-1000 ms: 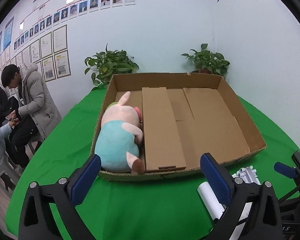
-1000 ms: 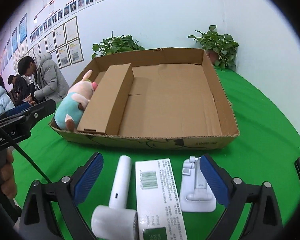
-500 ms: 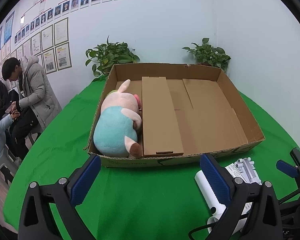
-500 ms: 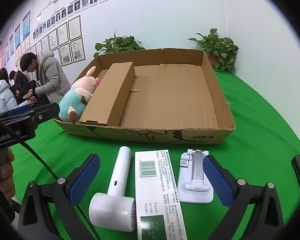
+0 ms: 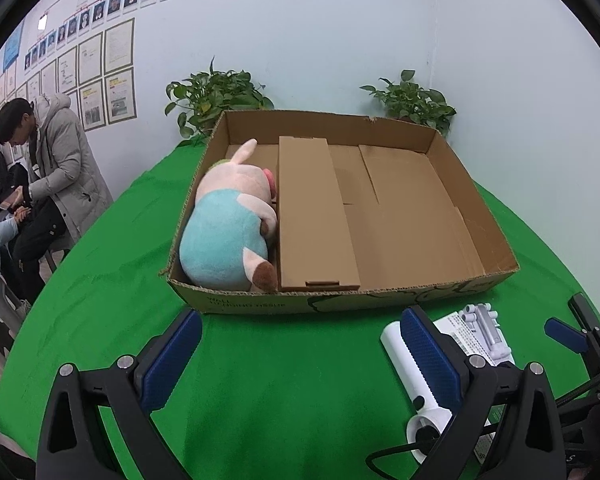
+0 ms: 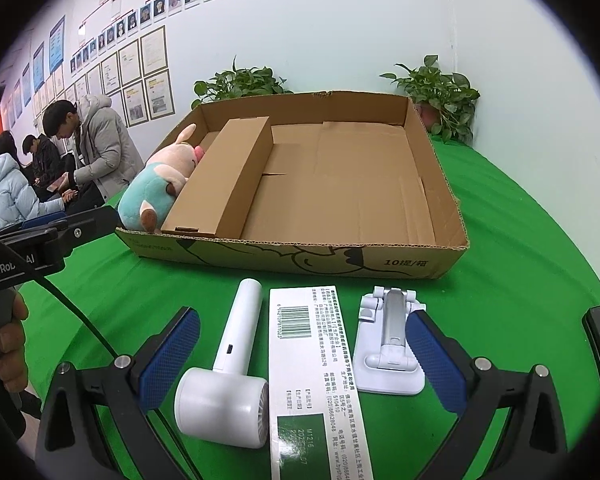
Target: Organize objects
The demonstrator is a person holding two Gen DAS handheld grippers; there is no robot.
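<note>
A shallow cardboard box (image 5: 496, 276) (image 6: 452, 256) sits on the green table. In its left compartment lies a pink-and-teal plush pig (image 5: 229, 232) (image 6: 155, 184), beside a cardboard divider (image 5: 314, 216) (image 6: 227, 176). In front of the box lie a white hair dryer (image 6: 227, 360) (image 5: 396, 344), a long white printed carton (image 6: 312, 368) and a white folding stand (image 6: 388, 340) (image 5: 486, 328). My right gripper (image 6: 300, 356) is open low over these three items, empty. My left gripper (image 5: 300, 360) is open over bare green cloth, left of the hair dryer, empty.
Two potted plants (image 5: 219, 96) (image 5: 416, 104) stand behind the box against the wall. Several people (image 5: 47, 172) sit or stand off the table's left side. The left gripper's body and the hand holding it (image 6: 7, 344) show at the right wrist view's left edge.
Both grippers have pulled back and risen slightly from the box; the box looks farther away and more of the three white items shows. Both stayed open.
</note>
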